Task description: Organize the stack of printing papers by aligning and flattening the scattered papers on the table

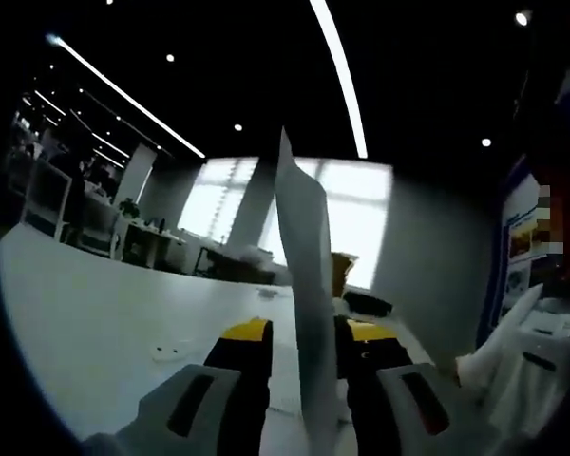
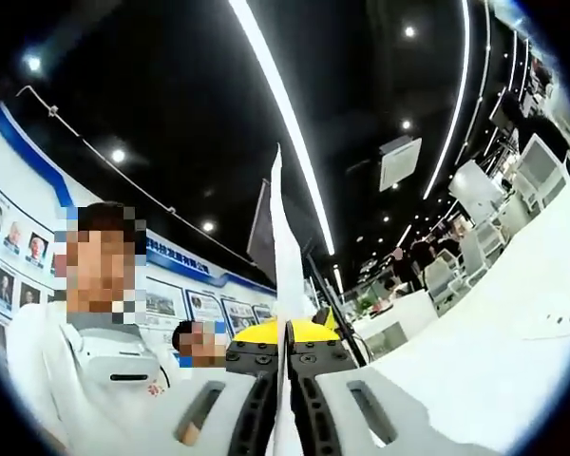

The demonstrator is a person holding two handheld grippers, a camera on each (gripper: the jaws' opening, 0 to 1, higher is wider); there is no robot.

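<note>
Office hall, dark ceiling with long light strips (image 1: pixel 340 71) and small round spotlights; a bright window (image 1: pixel 347 223) sits mid-frame in the left gripper view, with desks and chairs (image 1: pixel 47 199) at the far left.

White table (image 1: pixel 85 323) fills the lower left of the left gripper view and, tilted, the lower right of the right gripper view.

Left gripper (image 1: pixel 309 351): its two jaws rise from the bottom centre, yellow near the tips, black pads inward. A sheaf of papers (image 1: pixel 304 285) stands edge-on between them, running from the bottom edge up to a point above mid-frame, in front of the window. The jaws stand a little apart with the papers in the gap; whether the pads press on them I cannot tell.

Right gripper (image 2: pixel 286 347): jaws nearly together at bottom centre, yellow tips, black pads. The same papers, seen as a thin white edge, rise from between the pads to upper centre of the frame. Pads close on the sheets from both sides; clenched on the papers.

At lower right of the left gripper view, a white pointed paper corner (image 1: pixel 499 337) and part of a person in white clothes (image 1: pixel 541 361). Left side of the right gripper view: a person in white (image 2: pixel 95 366), with a wall of framed pictures (image 2: pixel 14 242) behind, blue trim above. A second person (image 2: pixel 195 347) sits low, just left of the jaws.
</note>
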